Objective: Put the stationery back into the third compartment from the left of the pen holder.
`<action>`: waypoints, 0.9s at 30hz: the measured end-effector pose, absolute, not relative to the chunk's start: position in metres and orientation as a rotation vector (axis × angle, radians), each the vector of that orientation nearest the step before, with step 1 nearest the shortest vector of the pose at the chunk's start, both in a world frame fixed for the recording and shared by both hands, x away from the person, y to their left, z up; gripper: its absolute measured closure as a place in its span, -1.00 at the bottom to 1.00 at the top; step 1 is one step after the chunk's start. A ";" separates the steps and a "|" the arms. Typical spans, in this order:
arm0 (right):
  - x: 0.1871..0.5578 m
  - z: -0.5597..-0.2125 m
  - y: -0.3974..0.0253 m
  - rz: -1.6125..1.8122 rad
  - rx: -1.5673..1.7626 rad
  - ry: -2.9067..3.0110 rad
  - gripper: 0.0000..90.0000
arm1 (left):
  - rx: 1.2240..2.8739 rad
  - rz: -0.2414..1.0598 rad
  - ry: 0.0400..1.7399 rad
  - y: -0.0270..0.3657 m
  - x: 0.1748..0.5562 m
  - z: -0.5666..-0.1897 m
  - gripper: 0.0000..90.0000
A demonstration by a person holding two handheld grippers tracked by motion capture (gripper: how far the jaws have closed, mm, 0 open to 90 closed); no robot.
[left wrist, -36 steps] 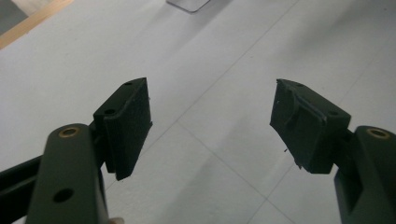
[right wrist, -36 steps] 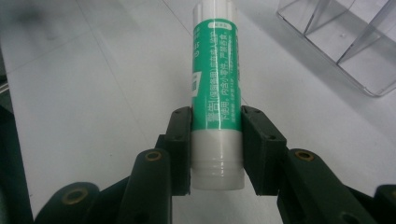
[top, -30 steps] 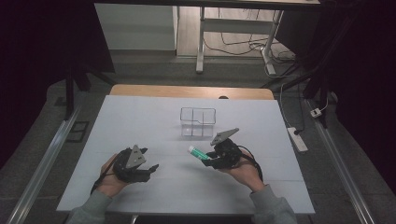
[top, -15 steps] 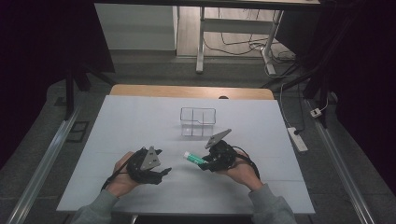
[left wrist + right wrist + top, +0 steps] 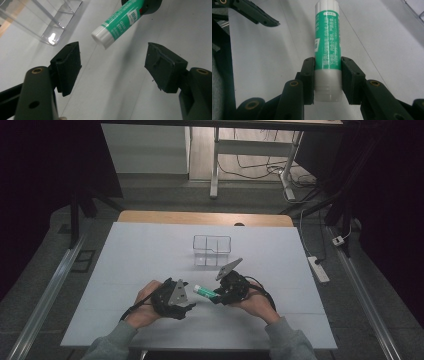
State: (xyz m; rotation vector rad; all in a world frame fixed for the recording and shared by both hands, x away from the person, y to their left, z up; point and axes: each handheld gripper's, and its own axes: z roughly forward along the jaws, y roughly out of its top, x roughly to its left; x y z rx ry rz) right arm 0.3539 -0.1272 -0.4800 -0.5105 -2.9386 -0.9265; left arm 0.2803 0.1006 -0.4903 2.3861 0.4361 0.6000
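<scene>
the right gripper point(image 5: 327, 75) was clenched on the lower end of a green glue stick point(image 5: 327, 45), holding it above the white table point(image 5: 125, 255); the left gripper point(image 5: 112, 62) stood released, jaws wide, just beside the stick's white cap; a clear plastic organizer point(image 5: 212, 250) sat near.

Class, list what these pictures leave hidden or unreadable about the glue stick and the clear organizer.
- Glue stick: gripped sides hidden by the right hand-held gripper in the right gripper view.
- Glue stick's far end: cut off by the top edge, left gripper view.
- Clear organizer: contents too small to tell, high view.
</scene>
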 end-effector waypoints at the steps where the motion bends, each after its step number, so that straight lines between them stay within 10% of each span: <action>1: 0.354 -0.480 -0.127 -0.925 -0.509 -2.937 0.44 | 2.388 0.597 0.429 0.099 0.281 -0.490 -0.36; 27: 0.353 -0.482 -0.120 -0.903 -0.440 -2.871 0.44 | 2.487 0.591 0.267 0.071 0.295 -0.501 -0.14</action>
